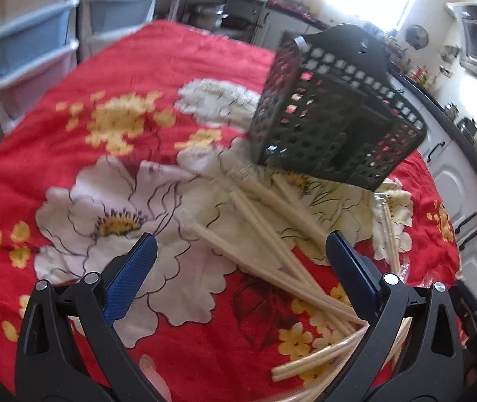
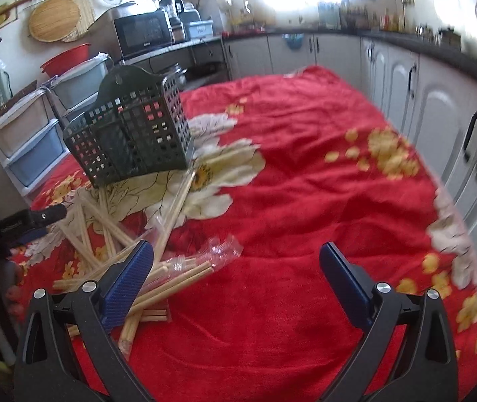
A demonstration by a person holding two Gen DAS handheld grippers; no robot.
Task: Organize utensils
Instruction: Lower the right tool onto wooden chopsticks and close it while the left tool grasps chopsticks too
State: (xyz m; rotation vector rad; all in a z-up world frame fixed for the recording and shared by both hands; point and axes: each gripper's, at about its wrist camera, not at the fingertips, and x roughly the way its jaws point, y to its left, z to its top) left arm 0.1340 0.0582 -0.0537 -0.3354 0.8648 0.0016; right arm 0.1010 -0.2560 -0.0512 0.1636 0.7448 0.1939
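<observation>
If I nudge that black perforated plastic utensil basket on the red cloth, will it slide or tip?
The black perforated plastic utensil basket already sits tilted, apparently propped on the pale chopsticks, so it probably tips or rocks rather than slides. Its open-grid walls suggest it is light and shifts easily. The soft red floral cloth may bunch underneath it.

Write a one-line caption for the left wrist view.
Open left gripper hovers over scattered chopsticks beside black basket on floral cloth.

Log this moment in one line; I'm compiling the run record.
left gripper: open, empty | right gripper: open, empty | chopsticks: loose on cloth | black basket: no chopsticks visible inside
</observation>
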